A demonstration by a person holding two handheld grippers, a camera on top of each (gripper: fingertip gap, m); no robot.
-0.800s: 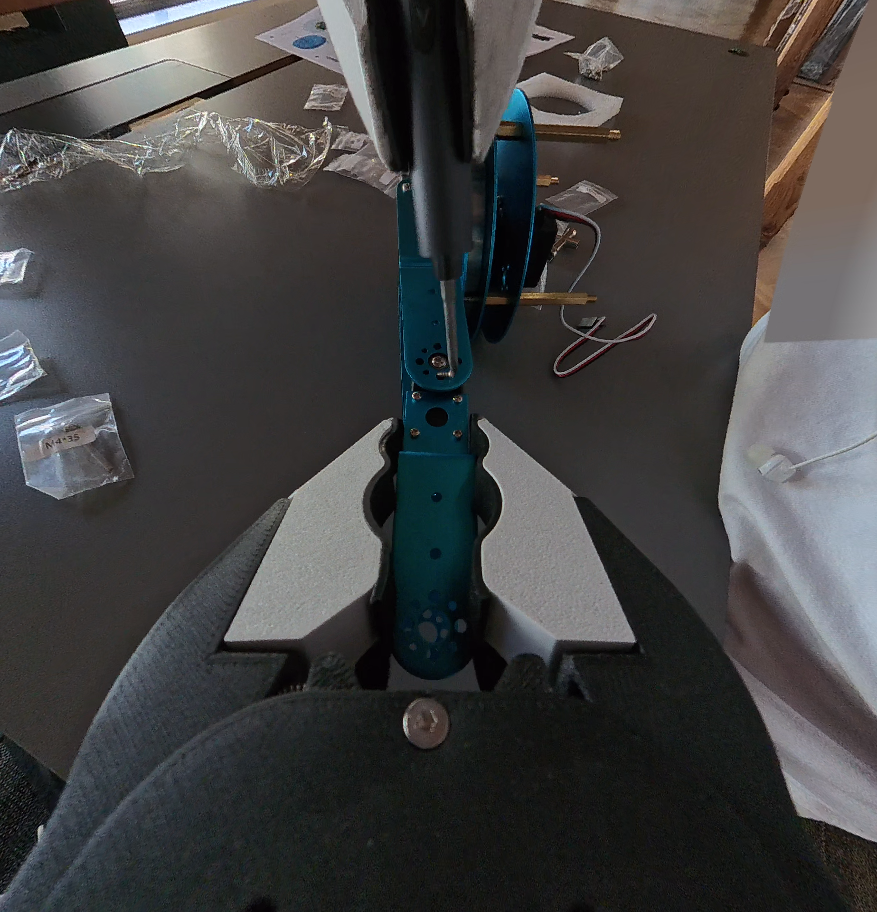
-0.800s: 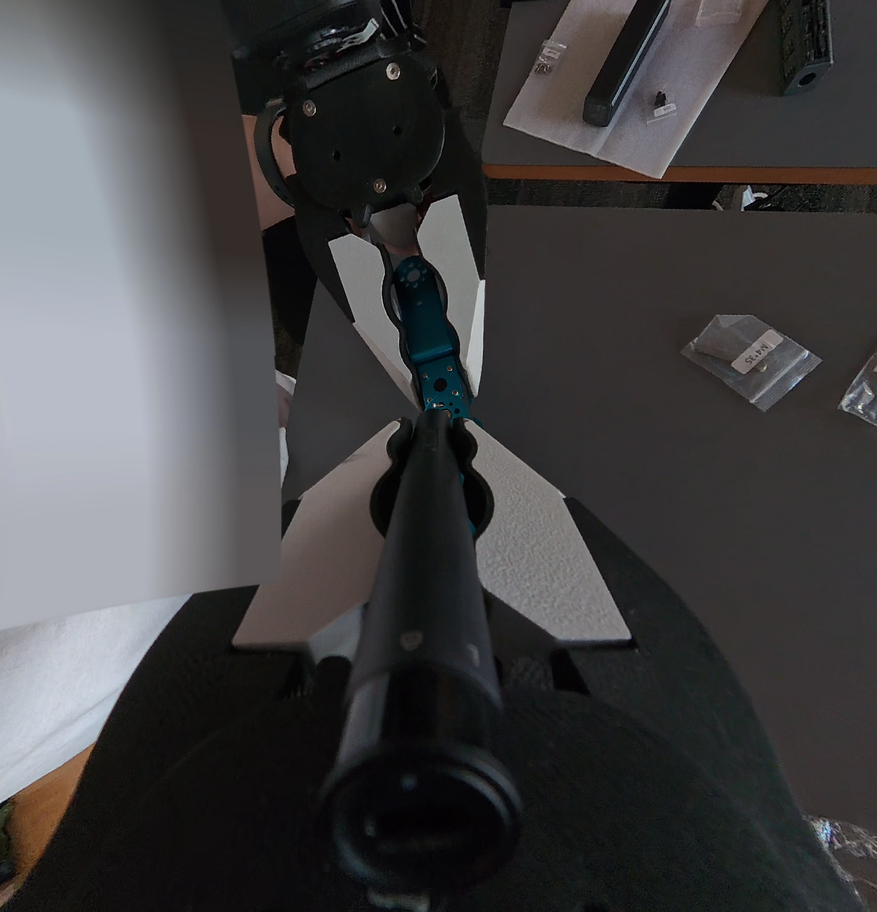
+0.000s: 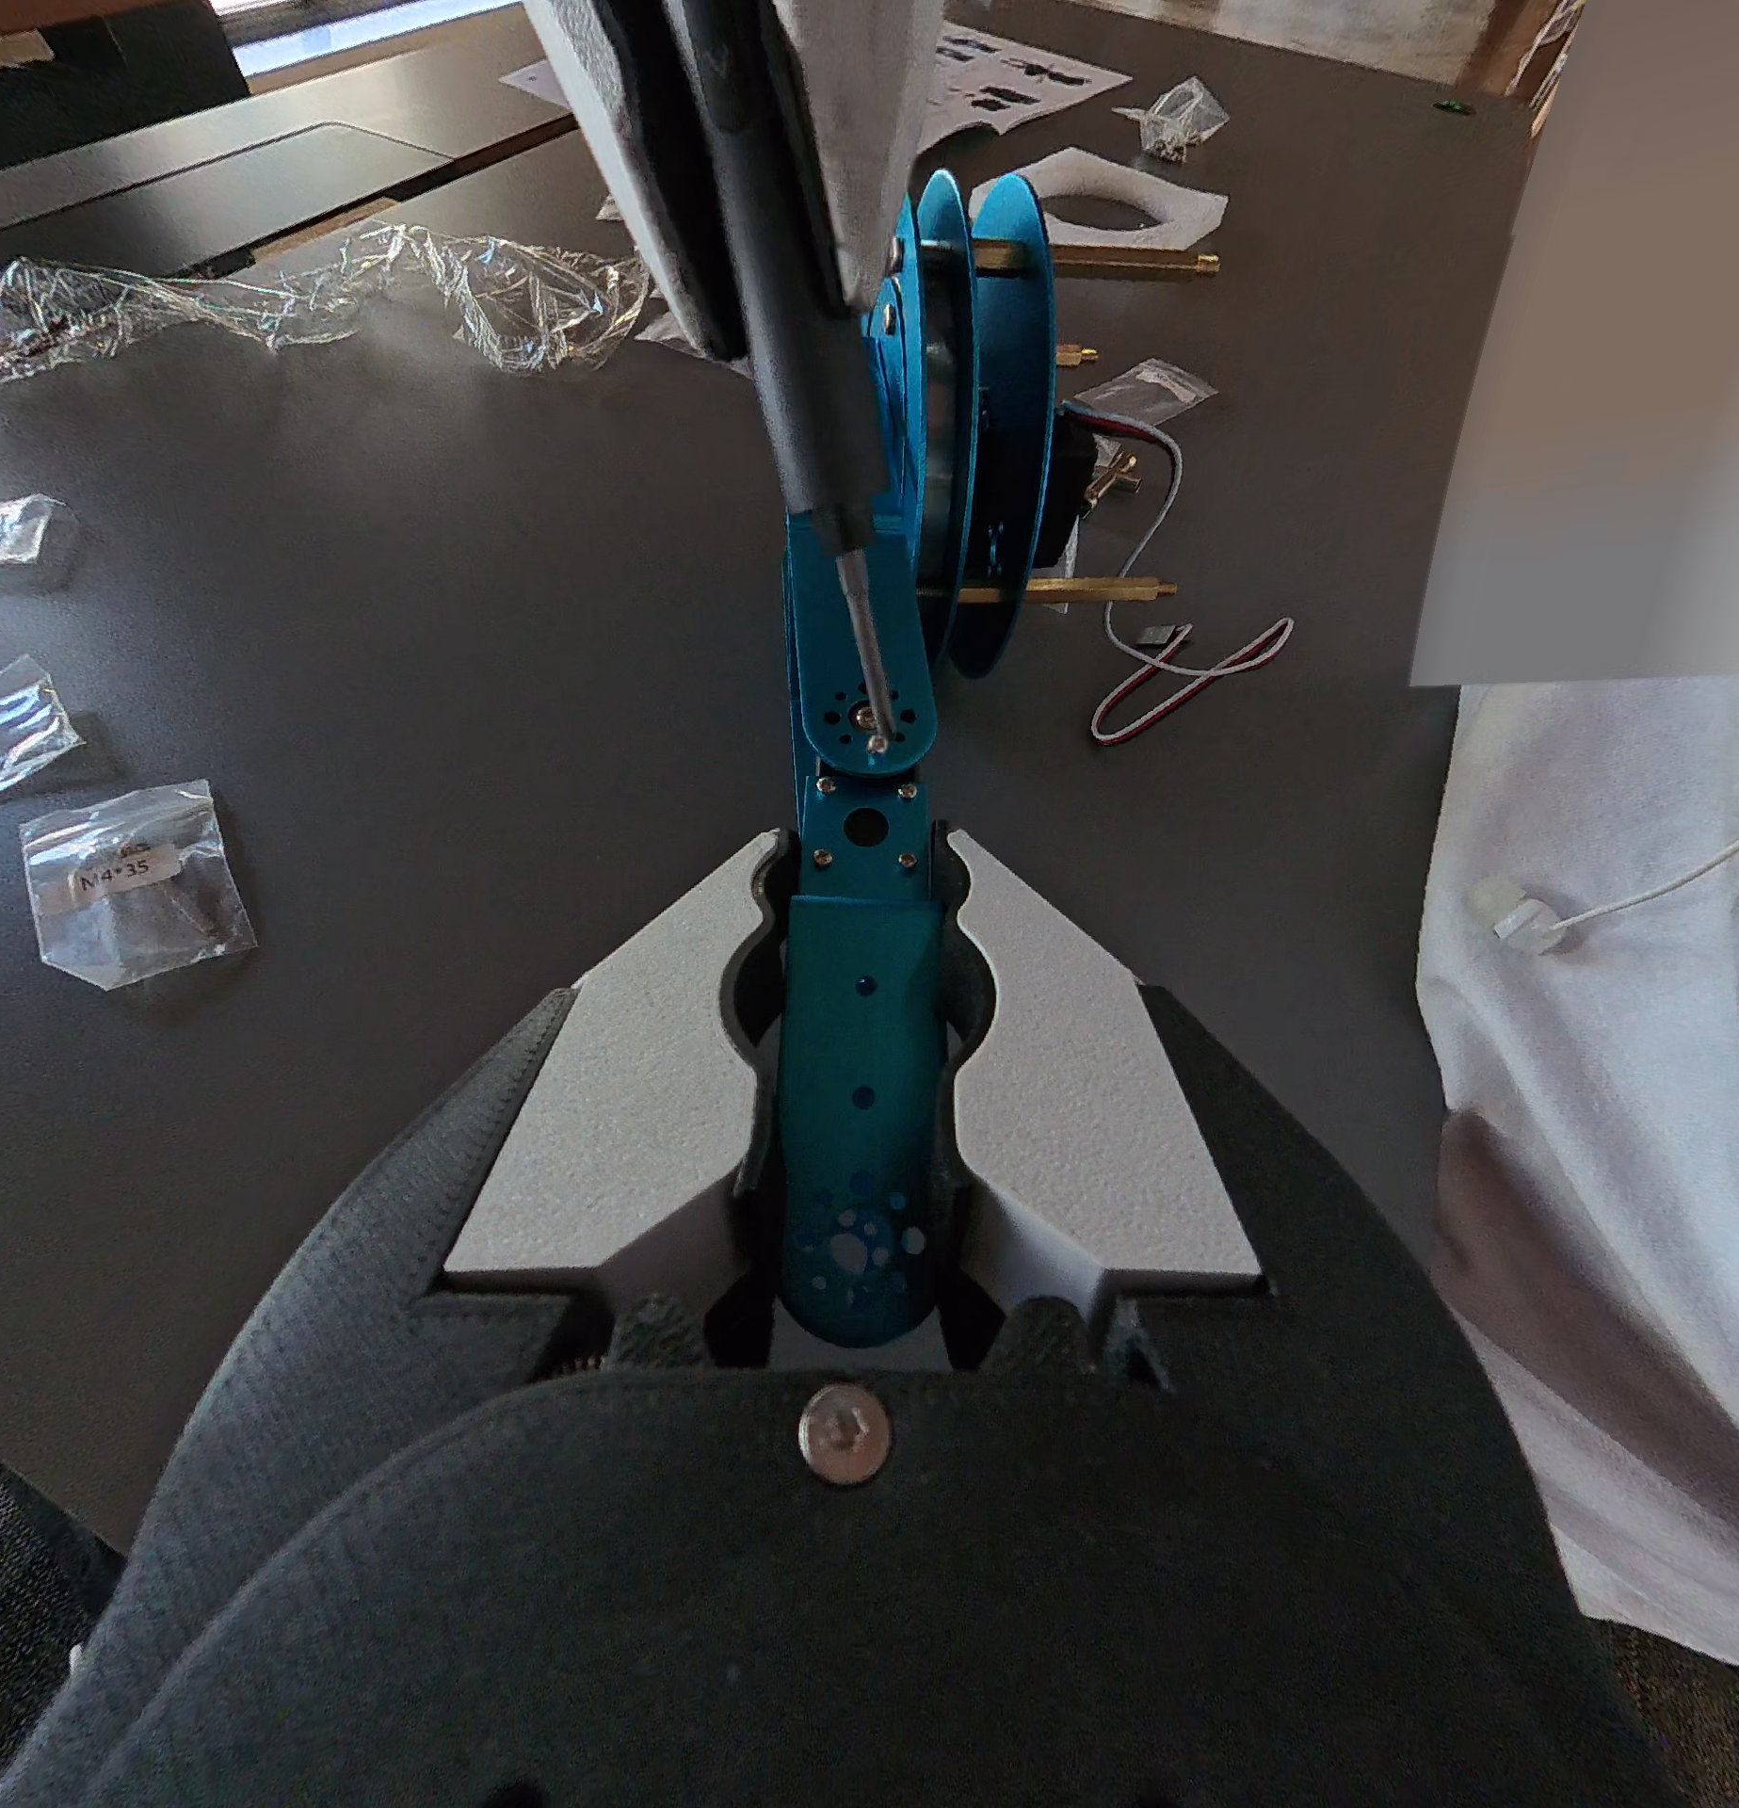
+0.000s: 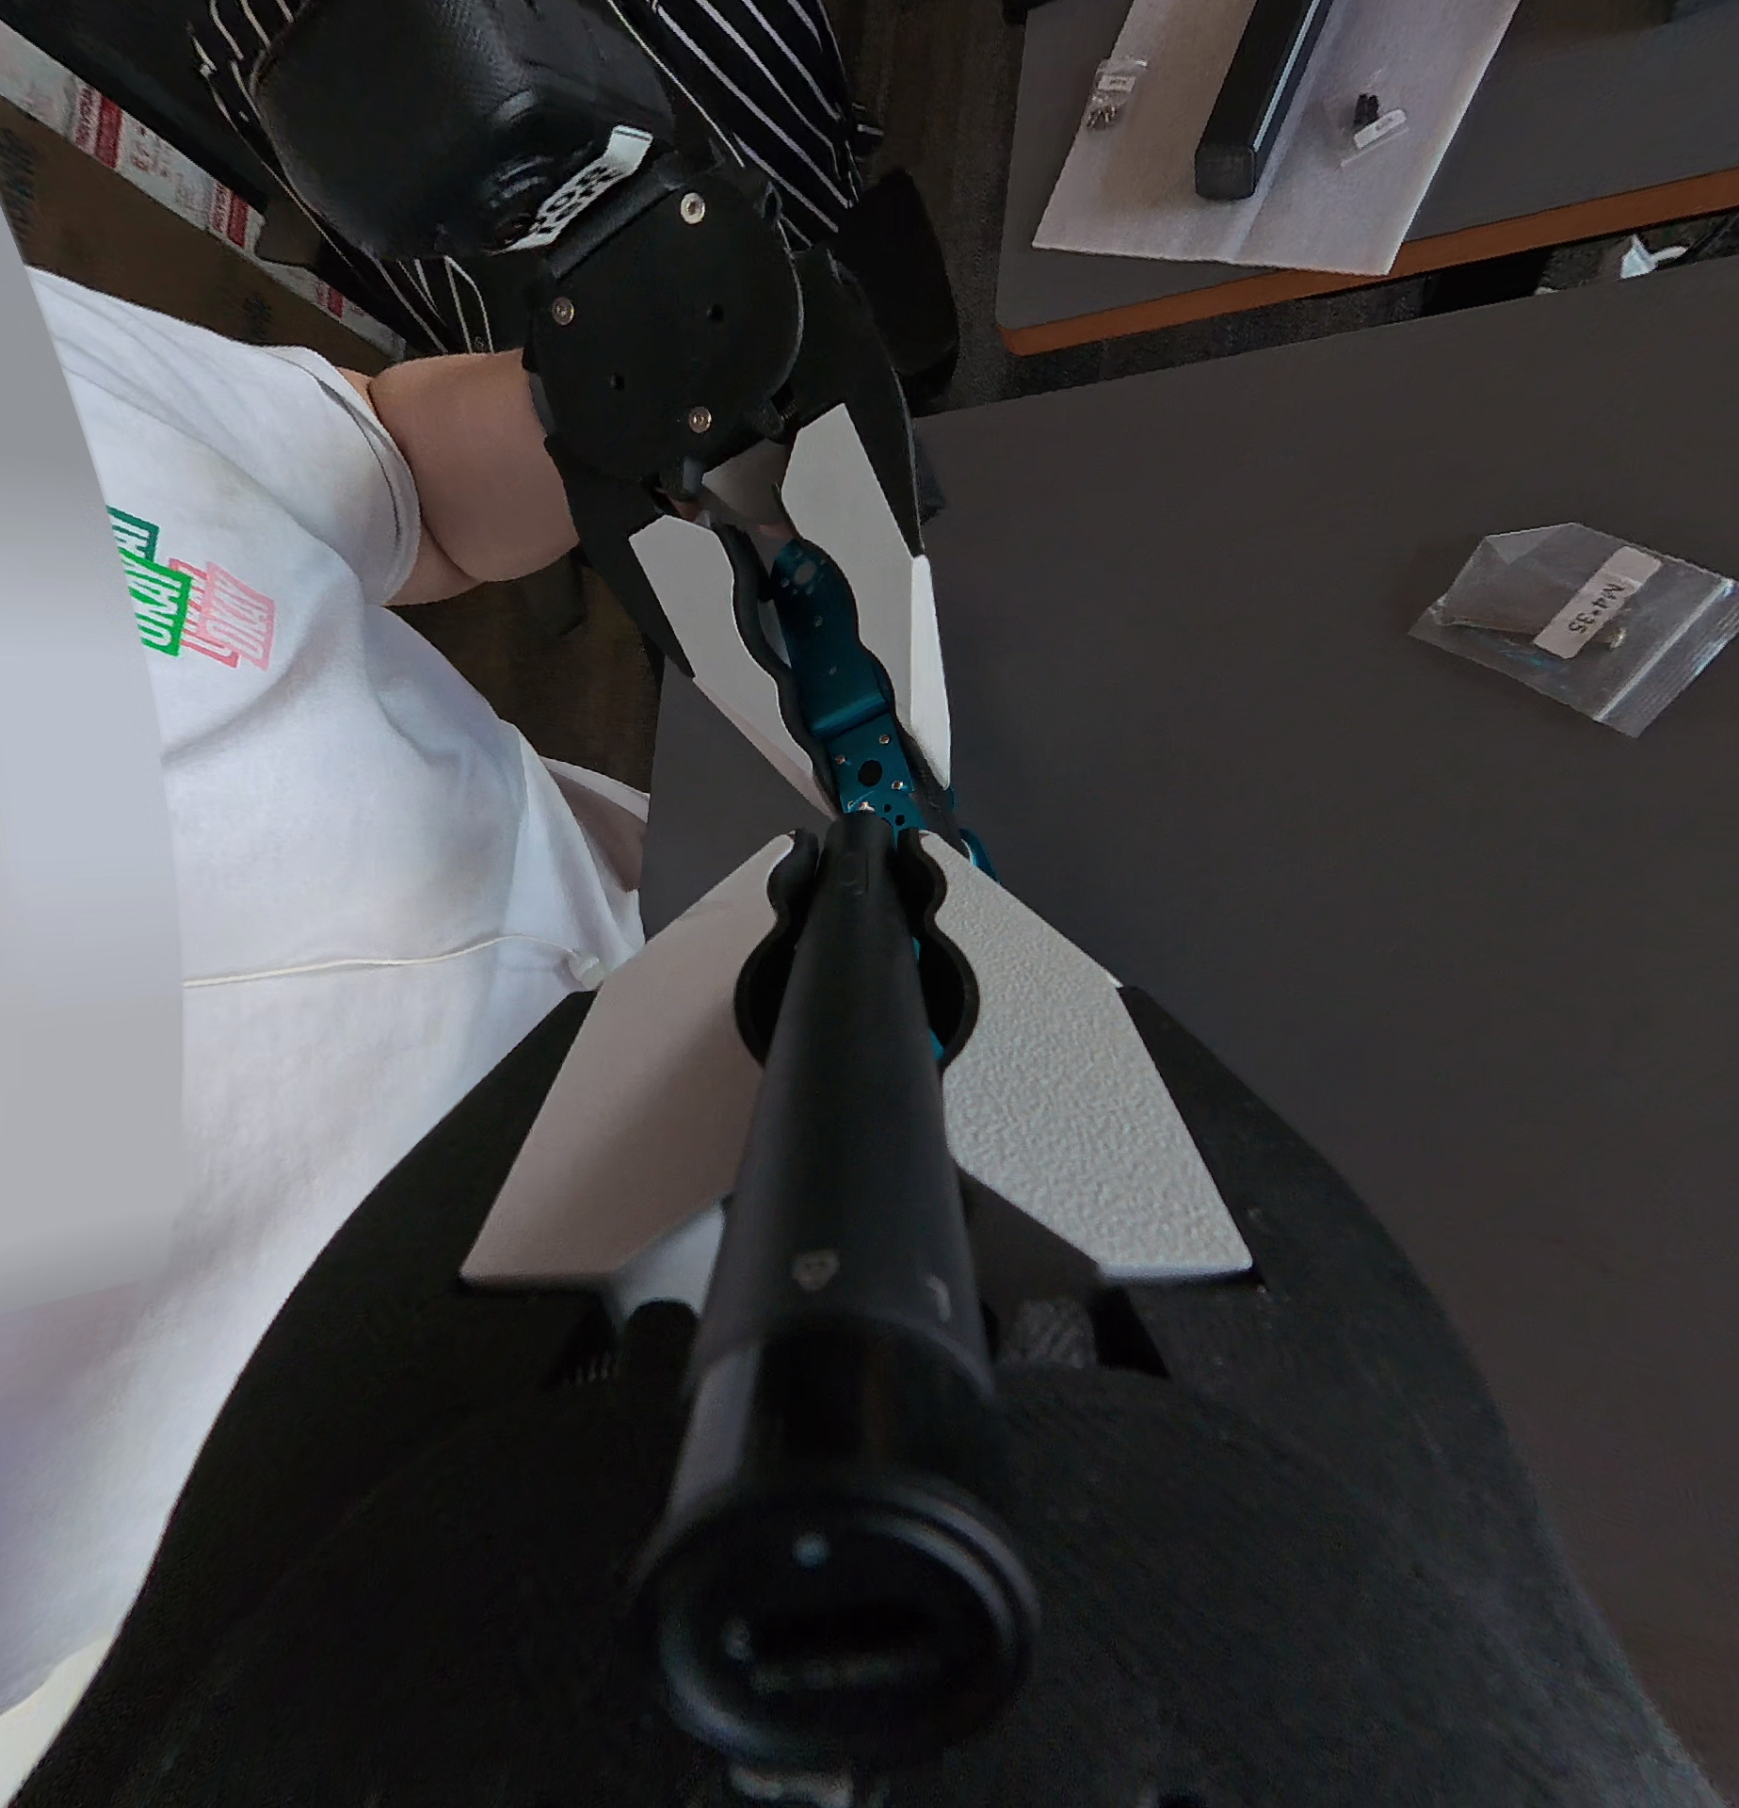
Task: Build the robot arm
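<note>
My left gripper [image 3: 860, 851] fingers clamp the blue bracket arm [image 3: 860, 1027]; my right gripper [image 4: 855, 851] fingers clamp a black screwdriver [image 4: 846, 1125], tip on its screw [image 3: 877, 744].

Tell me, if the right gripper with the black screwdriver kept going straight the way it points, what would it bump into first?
Probably the blue perforated metal bracket: the black screwdriver in the right gripper already has its tip at a small silver screw there. Beyond lies the left gripper.
</note>
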